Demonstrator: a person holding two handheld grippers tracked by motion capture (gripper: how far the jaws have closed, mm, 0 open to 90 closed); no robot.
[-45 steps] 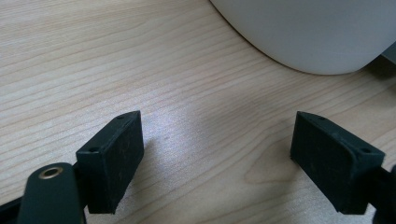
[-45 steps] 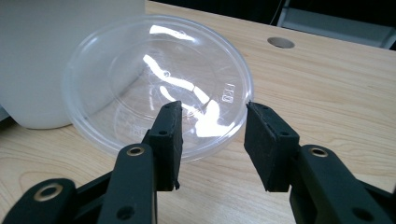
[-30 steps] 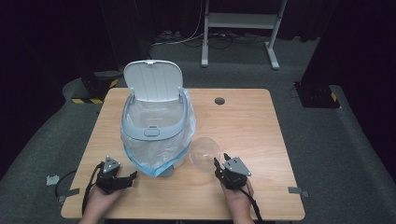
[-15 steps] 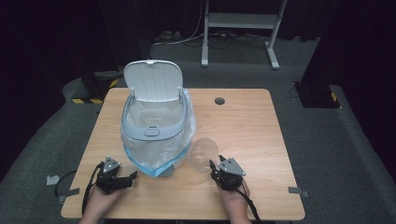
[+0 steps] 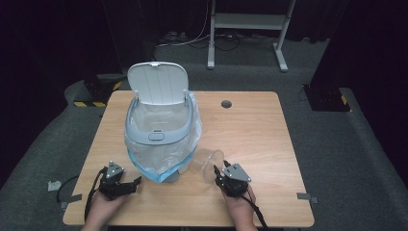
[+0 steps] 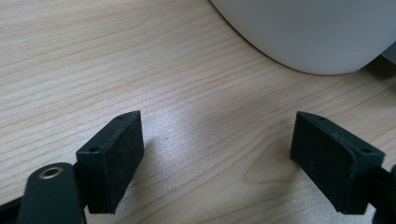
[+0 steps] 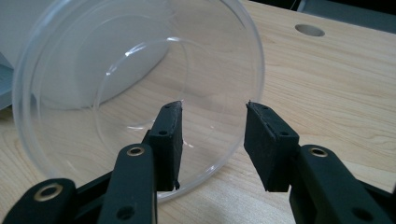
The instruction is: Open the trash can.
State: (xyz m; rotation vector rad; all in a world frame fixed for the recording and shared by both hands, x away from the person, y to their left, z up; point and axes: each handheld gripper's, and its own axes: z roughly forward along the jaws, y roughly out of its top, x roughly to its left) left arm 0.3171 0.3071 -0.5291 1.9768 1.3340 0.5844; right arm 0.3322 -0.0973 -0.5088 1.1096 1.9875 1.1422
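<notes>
Clear cup (image 7: 140,93) rim astride one right hand-held gripper (image 7: 212,140) pad.

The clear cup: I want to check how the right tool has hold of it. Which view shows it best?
The right gripper view: the clear cup lies on its side, mouth toward the camera, one jaw inside the rim and one outside. The high view shows it small and faint between the bin and the right tool. The left gripper view gives the table and bin.
</notes>
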